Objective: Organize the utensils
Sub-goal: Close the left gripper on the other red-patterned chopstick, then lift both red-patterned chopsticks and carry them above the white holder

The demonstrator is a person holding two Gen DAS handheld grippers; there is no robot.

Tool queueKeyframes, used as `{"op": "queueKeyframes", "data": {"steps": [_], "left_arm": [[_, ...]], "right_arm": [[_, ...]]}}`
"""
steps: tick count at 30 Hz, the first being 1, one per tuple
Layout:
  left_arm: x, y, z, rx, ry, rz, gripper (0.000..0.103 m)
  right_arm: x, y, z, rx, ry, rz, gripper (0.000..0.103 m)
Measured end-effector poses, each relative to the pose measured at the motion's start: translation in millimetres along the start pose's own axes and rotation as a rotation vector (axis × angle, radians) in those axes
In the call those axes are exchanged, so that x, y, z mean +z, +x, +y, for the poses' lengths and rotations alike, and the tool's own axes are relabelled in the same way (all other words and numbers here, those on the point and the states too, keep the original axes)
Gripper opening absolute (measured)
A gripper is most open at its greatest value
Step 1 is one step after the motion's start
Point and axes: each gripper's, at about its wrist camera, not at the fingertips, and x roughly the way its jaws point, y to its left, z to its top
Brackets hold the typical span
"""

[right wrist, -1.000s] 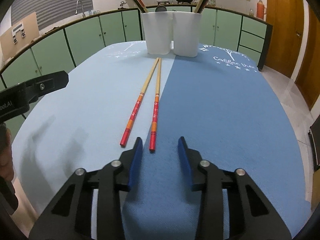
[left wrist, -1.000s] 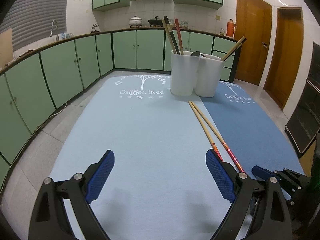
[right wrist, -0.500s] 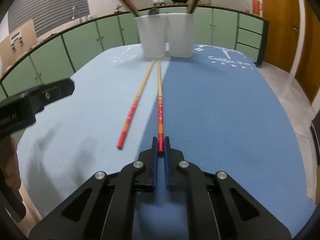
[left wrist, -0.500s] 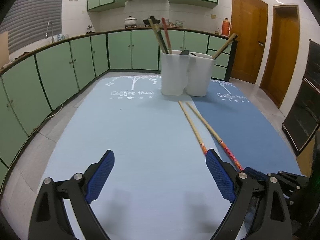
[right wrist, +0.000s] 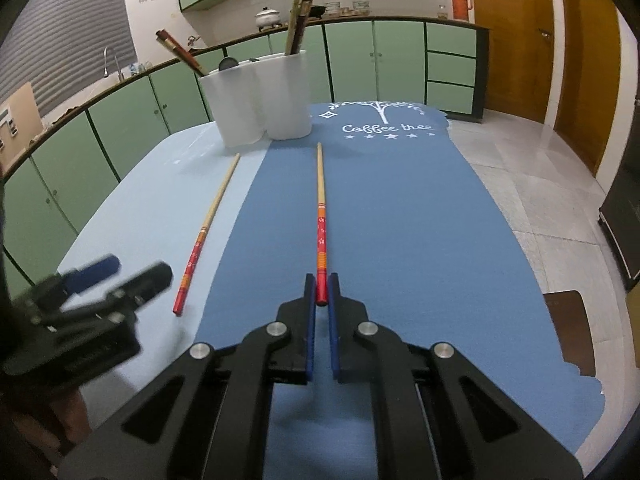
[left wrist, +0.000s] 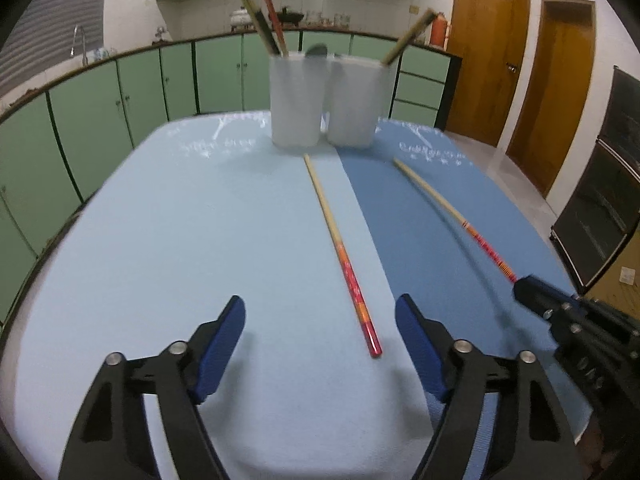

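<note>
From the left wrist, the left gripper (left wrist: 320, 344) has come closer to the loose chopstick (left wrist: 340, 254) than a second ago; its jaws have just been narrowing, still wide, nothing gripped. That chopstick lies on the pale mat (left wrist: 180, 240), red end nearest, tip toward the white holders (left wrist: 324, 100). Open mat lies left of it.

From the right wrist, the right gripper (right wrist: 321, 300), earlier parted, is clamped on the red end of the second chopstick (right wrist: 320, 200). Its long axis runs straight ahead toward the holders, over the dark blue mat (right wrist: 420, 240) on the counter, clear room to its right.

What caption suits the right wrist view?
Right tool shut on a chopstick, aimed toward white holders.
</note>
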Motion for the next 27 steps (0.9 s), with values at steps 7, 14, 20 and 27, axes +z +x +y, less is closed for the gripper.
{"op": "queueKeyframes", "data": {"steps": [7, 14, 20, 27], "left_arm": [[-7.2, 11.6, -8.4, 0.032, 0.008, 0.026, 0.059], [-10.5, 10.2, -18.1, 0.055, 0.036, 0.011, 0.022], [-9.9, 9.8, -17.3, 0.051, 0.047, 0.01, 0.006], [-2.3, -3.4, -14.4, 0.036, 0.046, -0.009, 0.006]], "right_arm": [[0.7, -1.1, -3.8, 0.004, 0.013, -0.005, 0.005], [0.5, -2.8, -5.0, 0.008, 0.023, -0.006, 0.005], [1.2, -4.1, -3.6, 0.01, 0.023, -0.009, 0.005], [4.5, -9.9, 1.0, 0.013, 0.0, -0.024, 0.005]]}}
